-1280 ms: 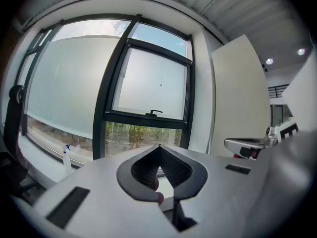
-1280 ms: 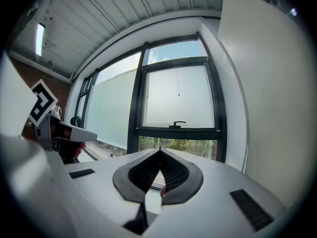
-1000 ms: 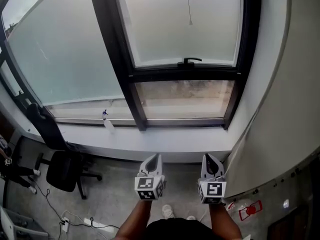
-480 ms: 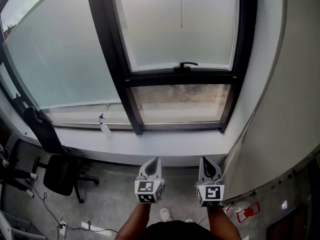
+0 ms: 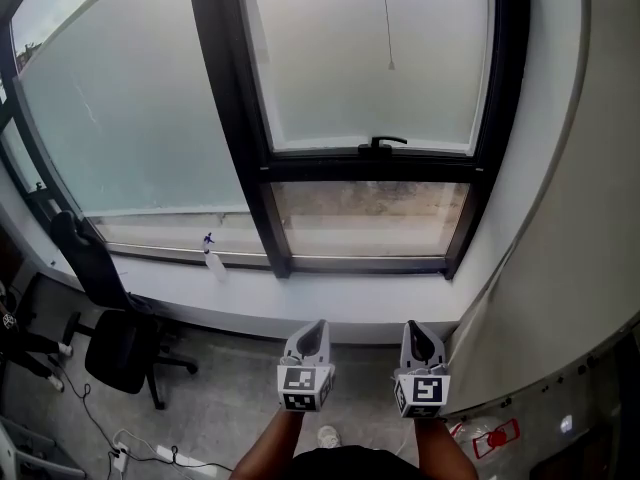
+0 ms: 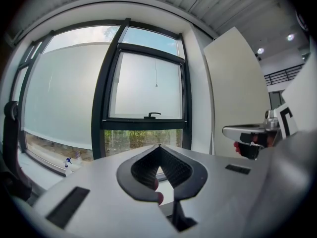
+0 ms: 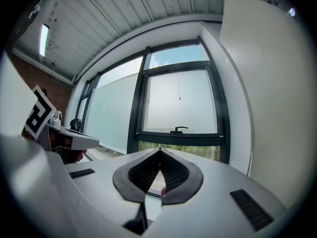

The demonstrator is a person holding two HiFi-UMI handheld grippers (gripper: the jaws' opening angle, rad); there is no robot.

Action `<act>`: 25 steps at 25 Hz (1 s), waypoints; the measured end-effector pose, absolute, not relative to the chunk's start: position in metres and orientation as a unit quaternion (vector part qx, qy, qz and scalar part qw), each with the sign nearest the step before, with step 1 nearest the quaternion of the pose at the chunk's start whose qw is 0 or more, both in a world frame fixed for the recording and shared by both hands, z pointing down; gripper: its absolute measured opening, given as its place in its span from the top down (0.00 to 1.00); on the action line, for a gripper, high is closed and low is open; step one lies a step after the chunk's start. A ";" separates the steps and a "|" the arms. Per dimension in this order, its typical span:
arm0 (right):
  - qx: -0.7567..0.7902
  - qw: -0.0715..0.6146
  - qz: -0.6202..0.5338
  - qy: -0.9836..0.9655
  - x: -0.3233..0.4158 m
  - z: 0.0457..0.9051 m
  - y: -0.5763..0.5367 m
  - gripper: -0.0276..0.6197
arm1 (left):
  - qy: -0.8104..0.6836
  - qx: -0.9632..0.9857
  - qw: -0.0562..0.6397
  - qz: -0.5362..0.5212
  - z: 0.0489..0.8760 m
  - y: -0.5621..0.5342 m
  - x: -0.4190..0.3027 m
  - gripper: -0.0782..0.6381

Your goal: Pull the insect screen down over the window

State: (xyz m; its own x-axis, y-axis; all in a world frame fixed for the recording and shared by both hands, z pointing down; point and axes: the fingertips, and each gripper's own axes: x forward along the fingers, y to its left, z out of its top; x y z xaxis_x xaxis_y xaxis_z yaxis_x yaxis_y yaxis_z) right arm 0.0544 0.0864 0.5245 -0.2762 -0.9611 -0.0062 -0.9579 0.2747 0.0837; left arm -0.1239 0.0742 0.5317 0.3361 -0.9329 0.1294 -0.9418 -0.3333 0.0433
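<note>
Head view showed the grey left gripper (image 5: 315, 326) and right gripper (image 5: 413, 328) at 6 o'clock, jaws together, empty. The black-framed window (image 5: 365, 166) stood at 12 o'clock, thin pull cord (image 5: 386, 18) hanging over its pane

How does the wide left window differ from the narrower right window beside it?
The left window is wider than the right window. The right window has a black crossbar carrying a handle and a thin cord hanging before it; the left window shows neither. Both are black-framed and look pale above, clear along the bottom.
</note>
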 end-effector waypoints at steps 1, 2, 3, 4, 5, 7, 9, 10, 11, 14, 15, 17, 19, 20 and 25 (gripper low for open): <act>0.601 0.023 -0.035 -0.798 0.053 0.525 0.084 0.95 | -0.574 0.816 0.054 0.041 0.532 0.072 -0.125 0.89; 0.601 0.023 -0.035 -0.798 0.051 0.525 0.083 0.95 | -0.573 0.817 0.054 0.041 0.532 0.070 -0.126 0.89; 0.601 0.024 -0.035 -0.798 0.049 0.525 0.081 0.95 | -0.572 0.817 0.053 0.041 0.532 0.068 -0.128 0.89; 0.601 0.026 -0.035 -0.798 0.047 0.525 0.078 0.95 | -0.571 0.818 0.053 0.040 0.532 0.066 -0.129 0.89; 0.600 0.027 -0.035 -0.798 0.045 0.525 0.076 0.95 | -0.571 0.818 0.052 0.040 0.532 0.063 -0.131 0.89; 0.600 0.030 -0.035 -0.798 0.039 0.525 0.071 0.95 | -0.572 0.818 0.052 0.041 0.532 0.056 -0.137 0.89; 0.602 0.033 -0.035 -0.797 0.033 0.525 0.065 0.95 | -0.573 0.816 0.056 0.046 0.539 0.049 -0.144 0.89; 0.603 0.033 -0.036 -0.796 0.031 0.525 0.062 0.95 | -0.571 0.817 0.057 0.051 0.545 0.046 -0.148 0.89; 0.604 0.035 -0.036 -0.796 0.028 0.525 0.060 0.95 | -0.570 0.818 0.059 0.054 0.550 0.043 -0.152 0.89; 0.606 0.039 -0.036 -0.794 0.020 0.526 0.054 0.95 | -0.569 0.818 0.067 0.048 0.553 0.035 -0.163 0.89; 0.608 0.040 -0.035 -0.792 0.018 0.527 0.052 0.95 | -0.568 0.819 0.070 0.046 0.552 0.031 -0.166 0.89; 0.611 0.042 -0.033 -0.790 0.013 0.529 0.048 0.95 | -0.565 0.821 0.073 0.044 0.553 0.025 -0.173 0.89; 0.614 0.045 -0.032 -0.788 0.007 0.531 0.045 0.95 | -0.562 0.823 0.075 0.045 0.556 0.019 -0.178 0.89; 0.615 0.047 -0.032 -0.787 0.005 0.533 0.044 0.95 | -0.560 0.824 0.076 0.046 0.557 0.017 -0.180 0.89; 0.624 0.054 -0.023 -0.779 0.001 0.541 0.032 0.95 | -0.551 0.829 0.076 0.055 0.562 0.003 -0.182 0.89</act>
